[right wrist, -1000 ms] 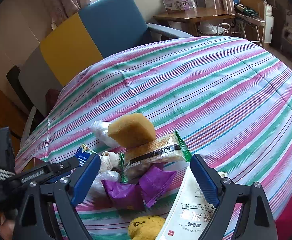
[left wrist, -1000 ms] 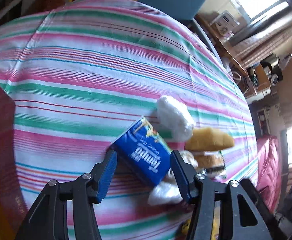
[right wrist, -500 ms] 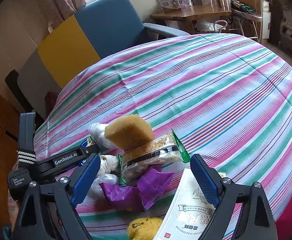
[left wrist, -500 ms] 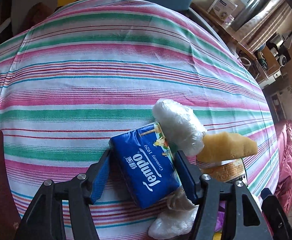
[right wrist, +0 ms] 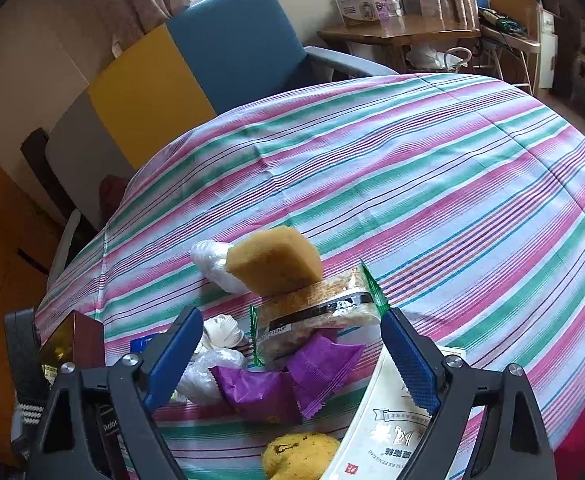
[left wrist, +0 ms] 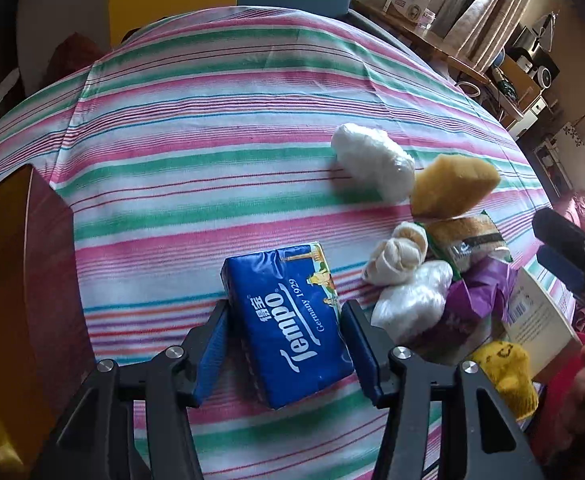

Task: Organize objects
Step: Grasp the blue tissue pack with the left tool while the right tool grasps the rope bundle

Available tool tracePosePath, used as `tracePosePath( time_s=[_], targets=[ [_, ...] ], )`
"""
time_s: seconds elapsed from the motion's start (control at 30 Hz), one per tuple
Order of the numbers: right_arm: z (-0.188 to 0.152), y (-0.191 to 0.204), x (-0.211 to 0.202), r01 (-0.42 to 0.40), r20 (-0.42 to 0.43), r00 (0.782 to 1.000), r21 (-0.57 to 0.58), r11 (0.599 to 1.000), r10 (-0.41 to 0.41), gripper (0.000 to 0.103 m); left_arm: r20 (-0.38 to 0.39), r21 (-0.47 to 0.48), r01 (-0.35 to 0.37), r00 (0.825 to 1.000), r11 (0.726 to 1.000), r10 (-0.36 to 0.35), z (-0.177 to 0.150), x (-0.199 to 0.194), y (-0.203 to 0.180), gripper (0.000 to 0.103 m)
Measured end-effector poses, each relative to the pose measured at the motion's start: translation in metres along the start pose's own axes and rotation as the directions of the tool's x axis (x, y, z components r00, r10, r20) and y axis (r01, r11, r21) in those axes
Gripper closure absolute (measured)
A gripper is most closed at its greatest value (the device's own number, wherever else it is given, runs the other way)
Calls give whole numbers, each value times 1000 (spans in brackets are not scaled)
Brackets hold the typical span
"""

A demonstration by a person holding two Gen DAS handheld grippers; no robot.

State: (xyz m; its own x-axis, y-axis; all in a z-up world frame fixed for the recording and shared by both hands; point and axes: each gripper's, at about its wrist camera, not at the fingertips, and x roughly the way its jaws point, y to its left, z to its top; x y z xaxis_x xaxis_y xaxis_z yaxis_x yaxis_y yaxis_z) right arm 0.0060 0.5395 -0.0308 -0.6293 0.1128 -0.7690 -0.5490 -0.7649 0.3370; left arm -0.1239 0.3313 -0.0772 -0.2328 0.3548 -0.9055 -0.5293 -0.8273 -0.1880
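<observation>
Two tools were over the striped table (left wrist: 212, 128). The left tool (left wrist: 284, 346) had its jaws closing around a blue Tempo tissue pack (left wrist: 292, 320) lying flat on the cloth; the right pad looked to be against the pack's edge, while a slim gap showed at the left pad. Just right of the pack sat a knotted cream bundle (left wrist: 398, 254) and a clear plastic bag (left wrist: 410, 300), then purple wrappers (left wrist: 480, 292) and a yellow plush toy (left wrist: 504, 376). Farther out, a white wrapped roll (left wrist: 372, 160) touched a tan sponge (left wrist: 452, 184), which rested on a green-edged snack packet (left wrist: 468, 240). The right tool (right wrist: 292, 354) hung wide open and empty above the purple wrappers, a white booklet (right wrist: 384, 432) under its right finger.
</observation>
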Motion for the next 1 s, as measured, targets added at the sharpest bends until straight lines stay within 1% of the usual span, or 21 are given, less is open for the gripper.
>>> tracePosePath(
  time_s=[0.03, 0.13, 0.27, 0.4, 0.47, 0.53, 0.57, 0.67, 0.77, 0.8, 0.83, 0.93, 0.97, 1.0],
  targets=[
    [0, 2, 1, -9, -3, 1000, -9, 1000, 9, 13, 3, 0, 3, 1000, 1000, -3, -5, -3, 1, 49],
    [-4, 11, 5, -43, -29, 999, -50, 998, 41, 17, 23, 38, -2, 1000, 999, 1, -21, -15, -3, 51],
    [-10, 24, 9, -59, -50, 997, -112, 992, 54, 23, 33, 69, 11, 999, 998, -13, -45, -26, -7, 52],
    [-14, 25, 12, -77, -74, 995, -130, 989, 67, 38, 42, 85, 35, 998, 996, -38, -67, -36, -13, 52],
    [-15, 27, 13, -103, -98, 991, -128, 986, 91, 39, 57, 110, 23, 998, 994, -30, -76, -40, -18, 52],
    [-17, 32, 17, -147, -131, 983, -123, 981, 131, 39, 46, 118, 43, 998, 992, -49, -85, -43, -20, 49],
    [-18, 37, 19, -150, -145, 981, -135, 979, 131, 39, 45, 117, 47, 998, 992, -53, -86, -44, -20, 49],
    [-19, 58, 28, -135, -166, 981, -212, 968, 101, 39, 43, 130, 56, 997, 990, -62, -88, -42, -21, 48],
    [-17, 73, 46, -145, -199, 975, -251, 957, 96, 39, 43, 132, 61, 997, 989, -67, -87, -41, -20, 47],
    [-17, 78, 54, -131, -201, 977, -277, 952, 76, 38, 45, 143, 60, 997, 988, -67, -86, -40, -21, 47],
    [-18, 82, 62, -117, -206, 977, -300, 947, 55, 38, 47, 150, 60, 997, 987, -68, -86, -39, -22, 47],
    [-20, 81, 83, -108, -250, 968, -329, 938, 23, 39, 59, 166, 68, 995, 984, -78, -88, -40, -21, 48],
    [-21, 81, 88, -91, -252, 968, -350, 932, 0, 42, 63, 170, 71, 995, 983, -82, -89, -41, -19, 49],
    [-21, 80, 92, -83, -260, 965, -365, 927, -16, 55, 69, 173, 72, 994, 982, -85, -90, -41, -19, 49]
  ],
)
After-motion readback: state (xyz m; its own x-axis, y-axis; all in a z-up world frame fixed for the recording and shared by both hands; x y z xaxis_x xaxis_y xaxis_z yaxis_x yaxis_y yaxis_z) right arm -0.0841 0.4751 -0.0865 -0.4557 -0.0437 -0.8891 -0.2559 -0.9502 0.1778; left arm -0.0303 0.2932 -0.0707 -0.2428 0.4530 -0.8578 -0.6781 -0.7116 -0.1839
